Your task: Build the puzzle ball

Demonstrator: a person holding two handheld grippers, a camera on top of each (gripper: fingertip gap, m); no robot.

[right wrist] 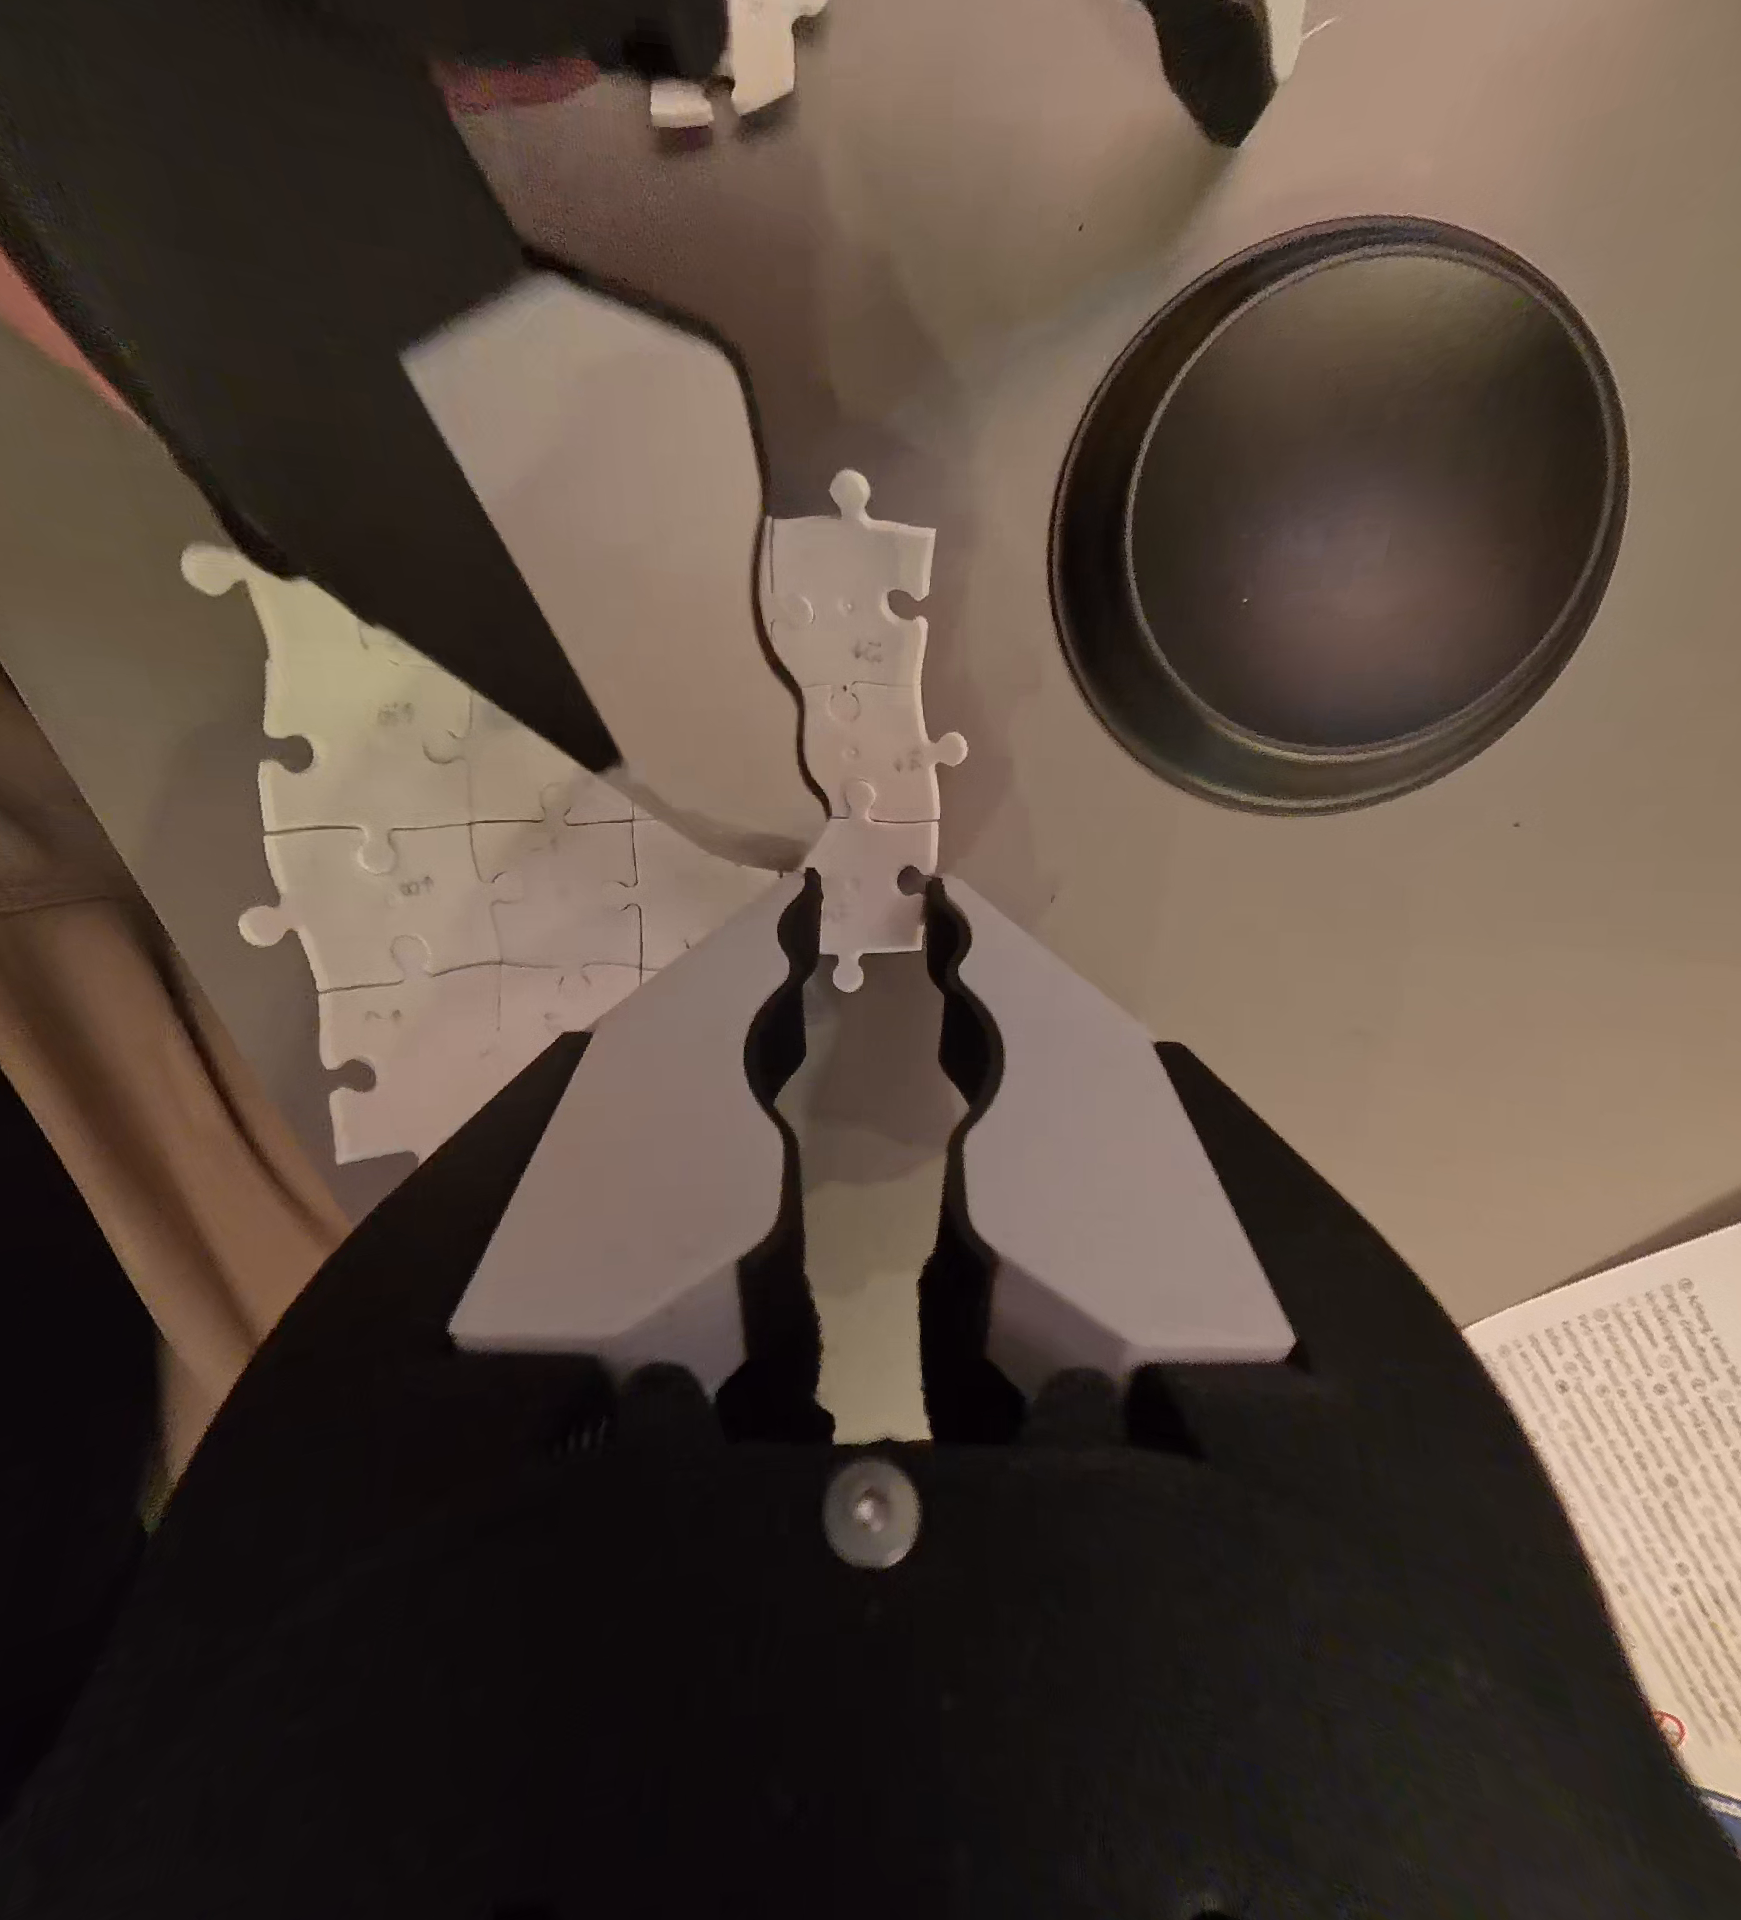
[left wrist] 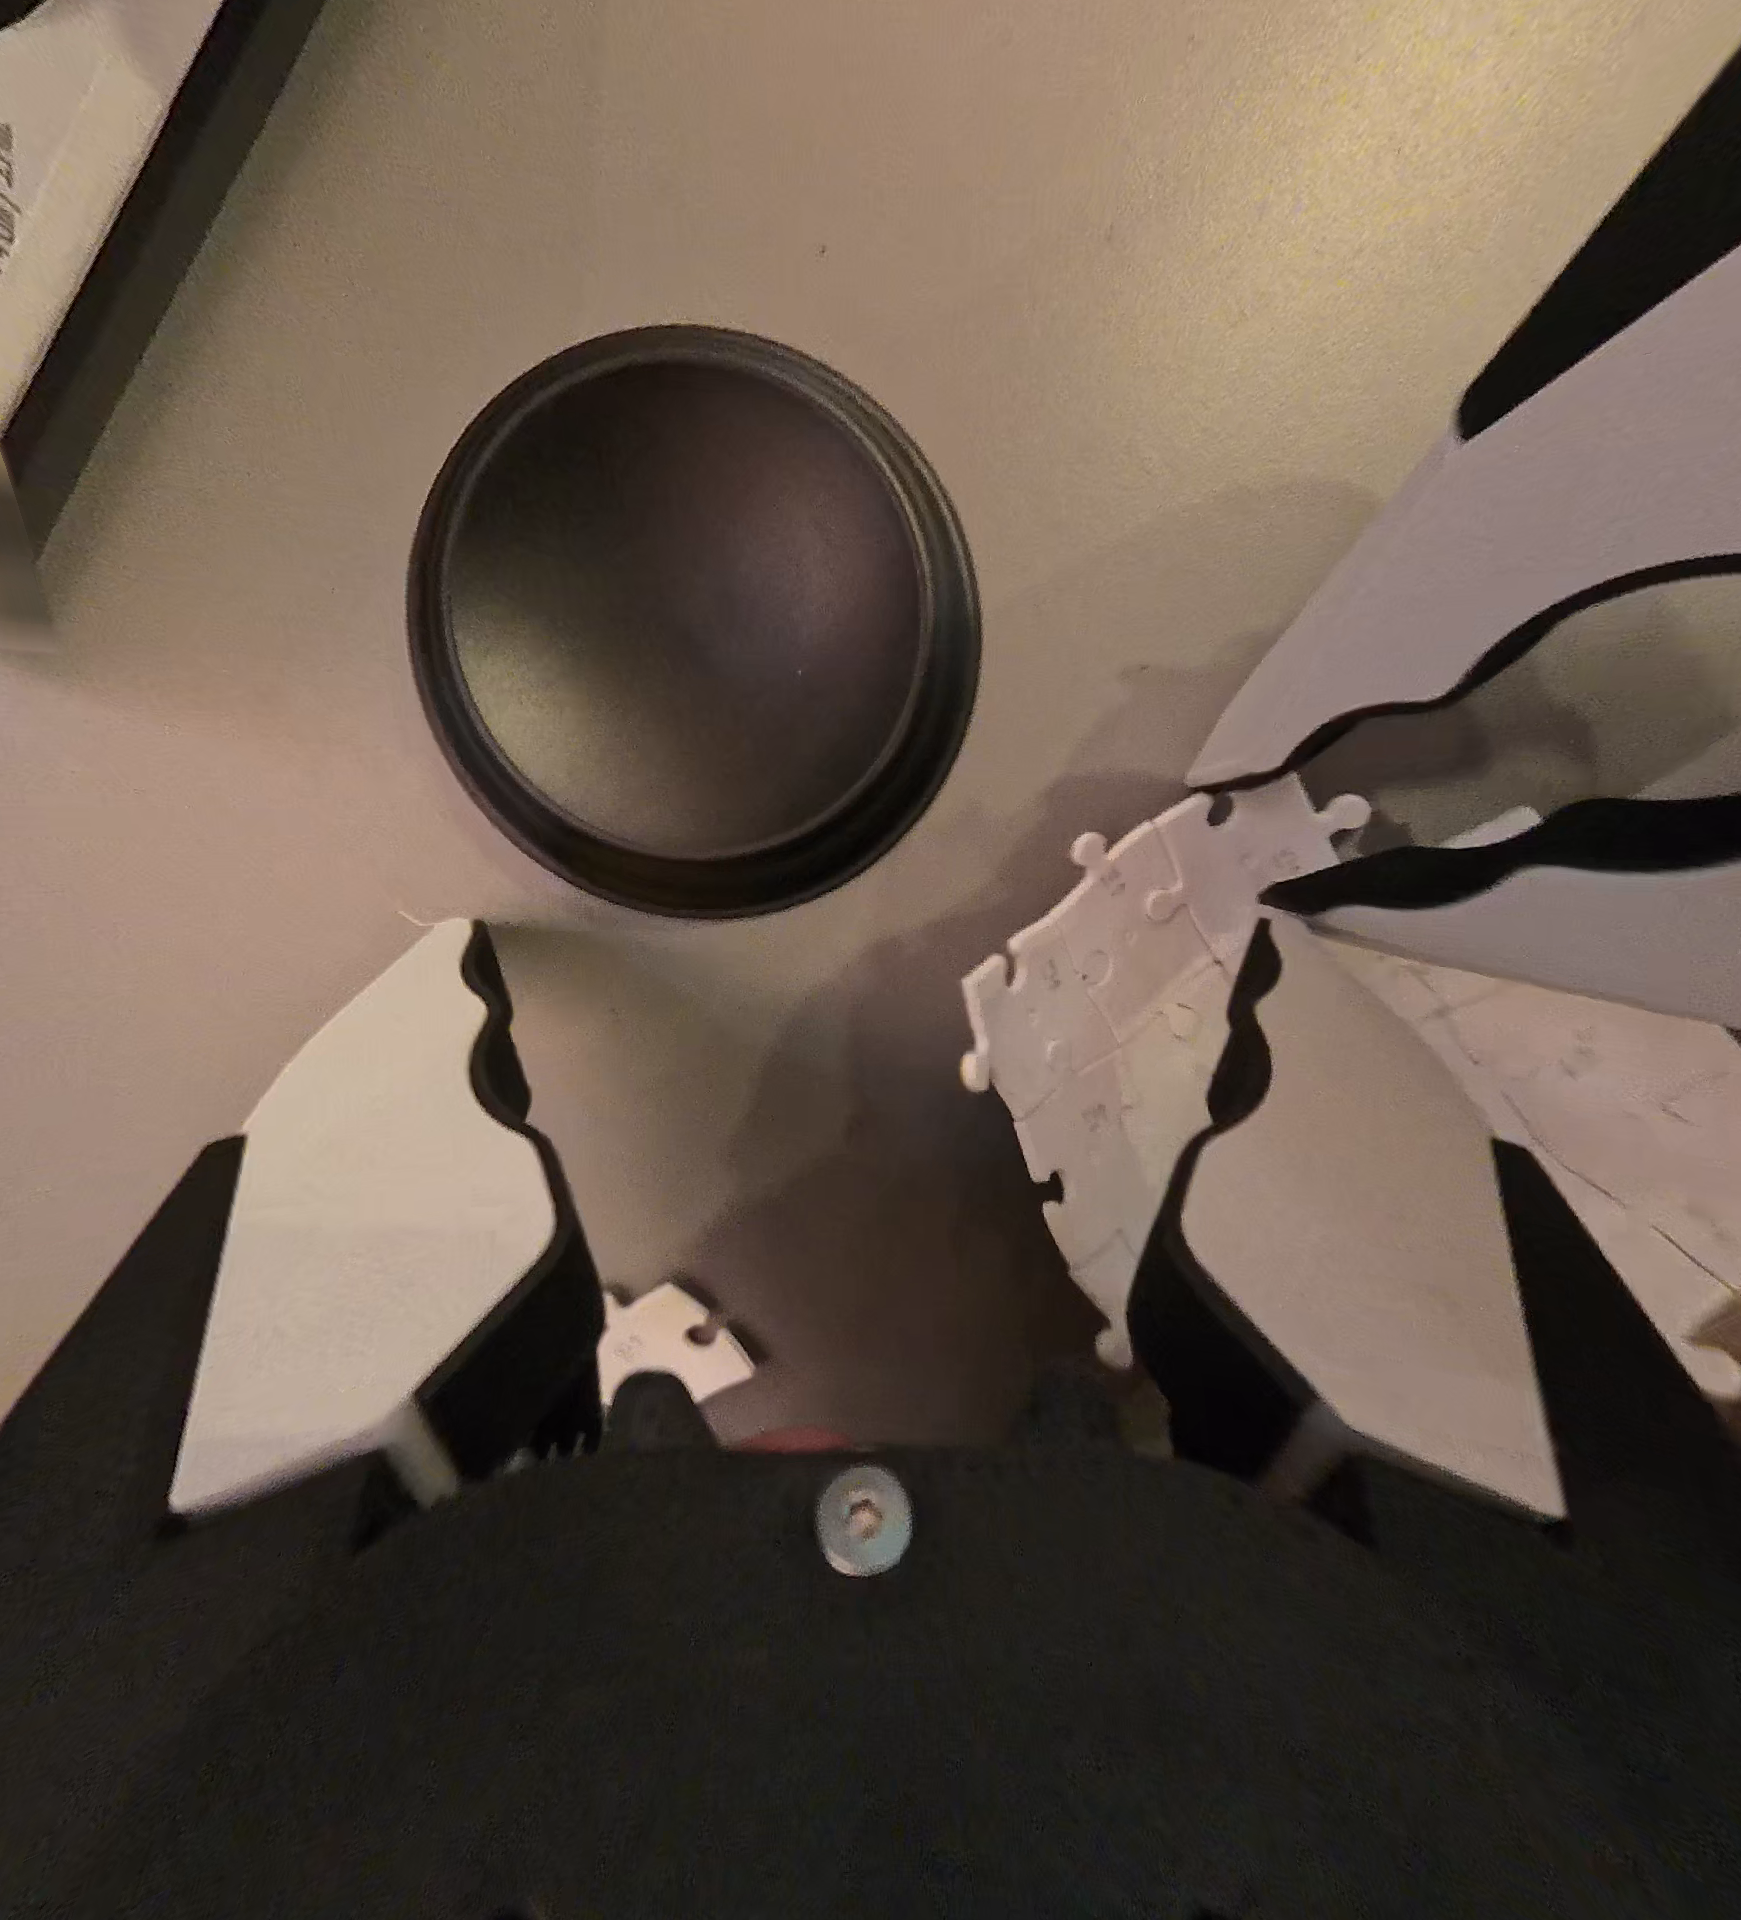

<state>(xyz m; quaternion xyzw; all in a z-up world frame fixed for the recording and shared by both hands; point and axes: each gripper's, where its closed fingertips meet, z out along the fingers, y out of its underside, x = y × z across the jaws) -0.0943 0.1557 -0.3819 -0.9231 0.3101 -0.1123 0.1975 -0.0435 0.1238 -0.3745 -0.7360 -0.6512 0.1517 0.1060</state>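
Left wrist view
Left tongs [left wrist: 866, 997]: spread wide, nothing held between the fingers.
Joined puzzle sheet [left wrist: 1105, 987]: curved white pieces linked together, lying against the inner side of the left tongs' right finger; whether that finger presses on it is hard to tell.
Right tongs [left wrist: 1261, 831]: enter from the right, tips nipped on the far corner of the sheet.
Loose piece [left wrist: 679, 1351]: single white piece on the desk, near the base of the left finger.
Black dish [left wrist: 689, 623]: round, shallow, on the desk beyond the fingertips, apart from the pieces.
Box [left wrist: 45, 239]: white with dark edge, far left corner.

Right wrist view
Right tongs [right wrist: 866, 914]: nearly closed, tips clamped on the near end piece of a strip [right wrist: 861, 707] of three linked pieces.
Larger sheet [right wrist: 430, 852]: to the left, partly under a finger of the left tongs [right wrist: 575, 540].
Black dish [right wrist: 1344, 520]: far right on the desk [right wrist: 1261, 987].
Printed leaflet [right wrist: 1676, 1455]: near right corner.
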